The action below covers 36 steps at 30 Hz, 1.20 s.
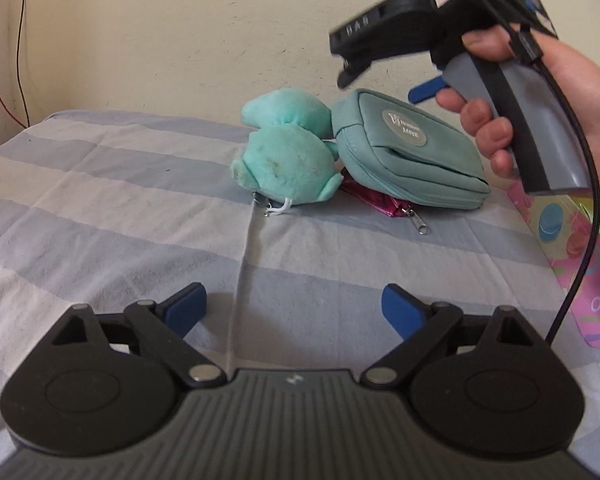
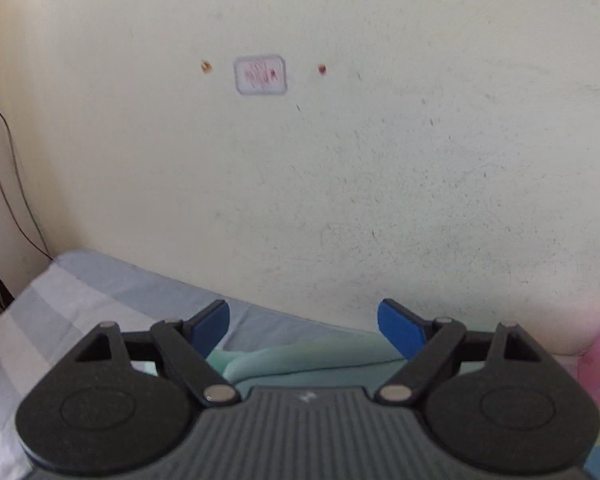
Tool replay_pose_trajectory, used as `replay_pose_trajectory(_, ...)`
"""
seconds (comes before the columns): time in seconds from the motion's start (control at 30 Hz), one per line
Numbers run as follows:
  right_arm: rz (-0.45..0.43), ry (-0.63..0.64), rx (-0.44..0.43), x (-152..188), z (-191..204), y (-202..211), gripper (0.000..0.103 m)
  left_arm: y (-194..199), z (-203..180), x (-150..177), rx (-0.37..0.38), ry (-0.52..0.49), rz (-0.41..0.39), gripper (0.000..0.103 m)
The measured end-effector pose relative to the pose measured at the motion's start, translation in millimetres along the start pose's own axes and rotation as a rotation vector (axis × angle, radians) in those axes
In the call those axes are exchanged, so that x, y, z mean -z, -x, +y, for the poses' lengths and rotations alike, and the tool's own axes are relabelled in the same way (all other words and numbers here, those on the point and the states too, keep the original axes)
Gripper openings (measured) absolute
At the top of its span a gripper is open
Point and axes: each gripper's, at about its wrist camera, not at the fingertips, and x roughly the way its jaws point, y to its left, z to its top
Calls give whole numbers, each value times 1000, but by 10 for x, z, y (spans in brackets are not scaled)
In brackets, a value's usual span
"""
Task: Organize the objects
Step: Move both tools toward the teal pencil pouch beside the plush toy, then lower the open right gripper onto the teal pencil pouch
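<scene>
A teal plush toy (image 1: 284,152) lies on the striped bedsheet (image 1: 120,208) near the wall. A teal zip pouch (image 1: 412,152) leans against it on the right, resting on a small pink pouch (image 1: 374,199). My left gripper (image 1: 294,310) is open and empty, low over the sheet in front of them. My right gripper (image 2: 304,326) is open and empty; in the left wrist view a hand holds it in the air above the teal pouch. In the right wrist view the teal objects (image 2: 300,356) show just below its fingers.
A cream wall (image 1: 180,40) with a small sticker (image 2: 260,75) stands behind the bed. A pink patterned bag (image 1: 572,248) lies at the bed's right edge. Thin wires (image 1: 8,60) hang in the left corner.
</scene>
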Motion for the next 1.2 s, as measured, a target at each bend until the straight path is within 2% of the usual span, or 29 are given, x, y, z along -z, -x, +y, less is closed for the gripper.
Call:
replay_pose_trajectory(0.03,25,17,-4,21,-12,-24,76,-1,7,-3,2,4,1,96)
replay_pose_trajectory(0.2,35,103,-66,399,-122,279,69,4,-19,5,-3,0,-1,96)
replay_pose_trajectory(0.27,18,125,-72,642,-183,488,70,9,-25,18,-5,-3,-2,96)
replay_pose_trajectory(0.37,35,90,-108,1026,-358,727,70,22,-25,32,-6,-4,-5,96)
replay_pose_trajectory(0.47,68,81,-79,1422,-465,858,71,29,-24,36,-8,-4,-7,96)
replay_pose_trajectory(0.57,13,58,-45,1701,-516,1024,73,31,-22,38,-9,-1,-9,96)
replay_pose_trajectory(0.6,-20,49,-23,1741,-495,1074,76,29,-17,37,-8,1,-9,96)
replay_pose_trajectory(0.63,-59,46,1,1771,-467,1121,85,22,-9,33,-8,3,-10,96)
replay_pose_trajectory(0.73,-152,82,41,1761,-293,1120,96,23,16,27,-4,11,-11,96)
replay_pose_trajectory(0.83,-215,166,82,1709,-46,1047,98,21,110,-3,-70,52,-16,92)
replay_pose_trajectory(0.9,-232,198,98,1620,17,975,102,35,266,-55,-40,117,-15,94)
replay_pose_trajectory(0.93,-215,209,111,1576,42,915,103,54,402,-87,-4,192,-16,94)
replay_pose_trajectory(1.03,-203,235,105,1584,103,848,103,93,673,-136,-55,311,-32,94)
replay_pose_trajectory(1.1,-207,302,131,1643,215,785,103,105,795,-151,-42,380,-36,94)
replay_pose_trajectory(1.2,-224,438,206,1722,430,625,103,100,752,-157,-44,369,-34,94)
